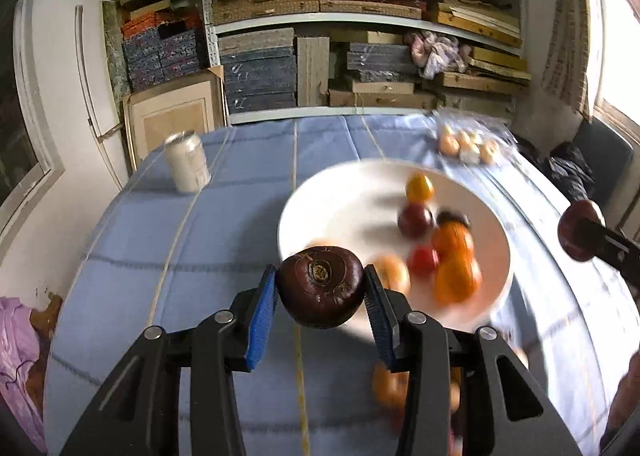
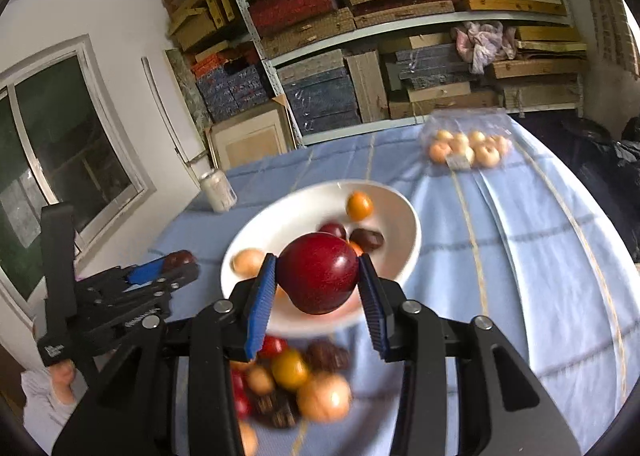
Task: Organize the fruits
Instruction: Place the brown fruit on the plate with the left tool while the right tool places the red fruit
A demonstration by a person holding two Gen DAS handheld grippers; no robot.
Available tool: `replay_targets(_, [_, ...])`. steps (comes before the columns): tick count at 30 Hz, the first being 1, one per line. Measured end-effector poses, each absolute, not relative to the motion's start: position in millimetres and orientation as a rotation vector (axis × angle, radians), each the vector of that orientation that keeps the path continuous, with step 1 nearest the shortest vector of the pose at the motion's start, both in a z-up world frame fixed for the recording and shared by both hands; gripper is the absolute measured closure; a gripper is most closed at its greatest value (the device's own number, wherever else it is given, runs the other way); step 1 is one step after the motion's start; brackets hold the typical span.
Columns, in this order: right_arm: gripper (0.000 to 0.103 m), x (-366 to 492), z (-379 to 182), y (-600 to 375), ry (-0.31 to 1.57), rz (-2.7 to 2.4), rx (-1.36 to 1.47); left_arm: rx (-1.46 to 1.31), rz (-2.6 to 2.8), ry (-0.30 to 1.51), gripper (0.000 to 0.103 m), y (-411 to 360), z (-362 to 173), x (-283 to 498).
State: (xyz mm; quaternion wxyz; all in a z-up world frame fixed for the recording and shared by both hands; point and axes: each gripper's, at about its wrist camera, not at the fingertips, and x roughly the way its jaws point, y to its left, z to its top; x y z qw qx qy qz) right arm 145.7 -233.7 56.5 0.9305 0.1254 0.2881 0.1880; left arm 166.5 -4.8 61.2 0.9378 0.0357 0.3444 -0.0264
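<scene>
Dark fruit point(image 1: 320, 286) pinched by left hand-held gripper point(image 1: 320, 292), plum point(image 2: 318, 273) by right hand-held gripper point(image 2: 318, 280); round, smooth skins could be squeezed out before bowl point(image 2: 400, 212).

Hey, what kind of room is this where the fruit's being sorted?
Probably a storeroom used as a makeshift workspace, not a kitchen. Metal shelves are crammed with stacked boxes, and a framed panel leans against the wall. The table has only a blue cloth.
</scene>
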Motion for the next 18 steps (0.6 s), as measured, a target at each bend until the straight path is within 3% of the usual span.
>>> replay_targets(13, [0.062,230,12,-171,0.736,0.434,0.108,0.032,-0.05,0.821,0.06,2,22,271])
replay_targets(14, [0.06,229,12,-171,0.727,0.43,0.098,0.03,-0.055,0.817,0.057,1,21,273])
replay_targets(16, [0.047,225,15,-173,0.705,0.419,0.086,0.024,-0.063,0.813,0.039,1,20,272])
replay_targets(18, [0.047,218,26,-181,0.664,0.415,0.101,-0.005,-0.068,0.786,0.032,5,25,263])
